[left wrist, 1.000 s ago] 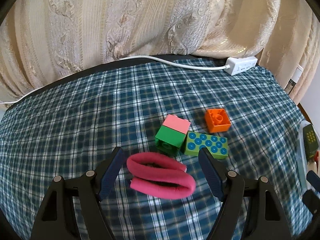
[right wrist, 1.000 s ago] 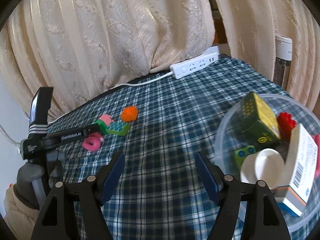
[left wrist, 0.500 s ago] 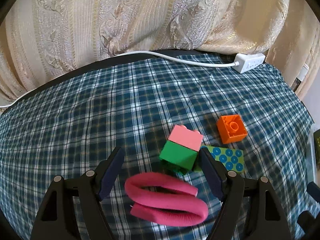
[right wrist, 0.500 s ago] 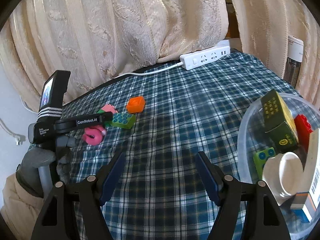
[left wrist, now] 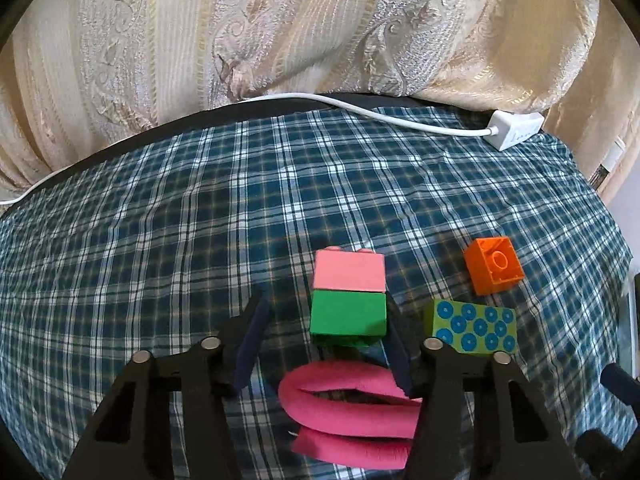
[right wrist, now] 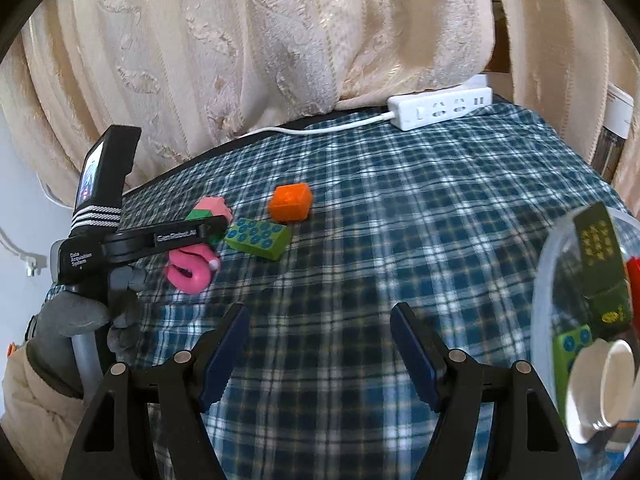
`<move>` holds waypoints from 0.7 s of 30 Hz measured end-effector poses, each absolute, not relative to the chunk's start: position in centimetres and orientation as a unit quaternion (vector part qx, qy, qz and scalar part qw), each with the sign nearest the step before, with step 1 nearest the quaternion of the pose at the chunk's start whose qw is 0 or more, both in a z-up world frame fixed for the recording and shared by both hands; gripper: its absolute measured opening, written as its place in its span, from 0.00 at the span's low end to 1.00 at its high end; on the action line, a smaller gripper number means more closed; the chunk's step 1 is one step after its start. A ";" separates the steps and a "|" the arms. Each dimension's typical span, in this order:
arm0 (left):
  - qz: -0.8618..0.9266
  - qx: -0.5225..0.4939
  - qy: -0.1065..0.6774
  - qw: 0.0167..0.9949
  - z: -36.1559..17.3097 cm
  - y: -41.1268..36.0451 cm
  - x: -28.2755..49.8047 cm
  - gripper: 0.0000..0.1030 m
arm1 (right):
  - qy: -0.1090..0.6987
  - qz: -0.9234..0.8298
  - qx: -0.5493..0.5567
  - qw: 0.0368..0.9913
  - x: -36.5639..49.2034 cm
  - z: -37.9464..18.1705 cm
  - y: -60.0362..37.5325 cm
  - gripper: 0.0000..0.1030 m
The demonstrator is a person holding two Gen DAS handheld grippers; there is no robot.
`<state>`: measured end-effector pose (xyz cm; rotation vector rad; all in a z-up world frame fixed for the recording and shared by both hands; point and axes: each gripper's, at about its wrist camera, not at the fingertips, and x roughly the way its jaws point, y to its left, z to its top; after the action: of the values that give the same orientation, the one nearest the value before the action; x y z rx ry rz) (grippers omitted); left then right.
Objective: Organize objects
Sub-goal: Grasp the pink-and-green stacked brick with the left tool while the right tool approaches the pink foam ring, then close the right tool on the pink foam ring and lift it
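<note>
A pink brick (left wrist: 349,270) stacked with a green brick (left wrist: 347,316) lies on its side on the plaid cloth. My left gripper (left wrist: 325,306) straddles the green brick with its jaws closing. The right pad is at the brick's edge, and a gap still shows at the left pad. A folded pink foam loop (left wrist: 352,400) lies under the gripper, nearer the camera. To the right lie a green brick with blue dots (left wrist: 472,326) and an orange brick (left wrist: 494,266). My right gripper (right wrist: 320,316) hangs open over bare cloth, with the same bricks (right wrist: 258,236) far to its left.
A clear plastic bowl (right wrist: 540,272) at the right edge holds a dark green box, a white tape roll and bricks. A white power strip (right wrist: 440,106) and its cable lie at the back, against cream curtains (left wrist: 280,32). A gloved hand (right wrist: 76,316) holds the left tool.
My left gripper went forward past the pink loop and now straddles the pink-and-green stack; its jaws have narrowed. In the right wrist view the bowl has slid toward the right edge.
</note>
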<state>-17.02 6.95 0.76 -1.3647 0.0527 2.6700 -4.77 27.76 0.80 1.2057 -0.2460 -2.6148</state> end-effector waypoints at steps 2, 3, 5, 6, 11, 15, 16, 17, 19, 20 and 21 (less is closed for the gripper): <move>0.889 -0.452 0.018 0.072 0.7 6.8 -17.2 0.41 | -0.078 -0.897 0.414 0.132 -4.9 0.8 27.1 0.74; 0.889 -0.451 0.018 0.074 0.7 6.7 -17.2 0.33 | -0.073 -0.897 0.415 0.136 -5.0 0.8 26.6 0.74; 0.890 -0.450 0.014 0.078 0.8 6.4 -17.3 0.32 | -0.065 -0.895 0.417 0.144 -5.2 0.8 25.8 0.74; 0.890 -0.449 0.011 0.078 0.9 6.1 -17.4 0.32 | -0.061 -0.894 0.418 0.148 -5.3 0.7 25.4 0.74; 0.893 -0.444 0.009 0.068 1.8 5.2 -17.5 0.32 | -0.045 -0.891 0.418 0.172 -5.9 0.6 23.5 0.74; 0.897 -0.440 0.015 0.047 2.5 4.3 -17.6 0.32 | -0.035 -0.888 0.414 0.196 -6.7 0.7 22.1 0.74; 0.897 -0.439 0.018 0.040 2.7 4.1 -17.6 0.32 | -0.031 -0.887 0.413 0.206 -7.1 0.6 21.5 0.74; 0.899 -0.437 0.020 0.033 2.8 3.8 -17.6 0.32 | -0.028 -0.886 0.413 0.210 -7.4 0.5 21.2 0.74; 0.900 -0.434 0.019 0.028 3.1 3.3 -17.6 0.32 | -0.021 -0.883 0.412 0.223 -8.1 0.4 20.3 0.74; 0.900 -0.434 0.015 0.028 3.2 3.0 -17.7 0.32 | -0.016 -0.882 0.412 0.229 -8.5 0.3 19.8 0.74; 0.901 -0.433 0.012 0.029 3.4 2.8 -17.7 0.32 | -0.010 -0.881 0.411 0.235 -8.9 0.2 19.2 0.74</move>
<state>-17.66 2.79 3.38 -1.3351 0.0363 2.7804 -8.85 19.22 0.18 1.1292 -0.0286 -2.4168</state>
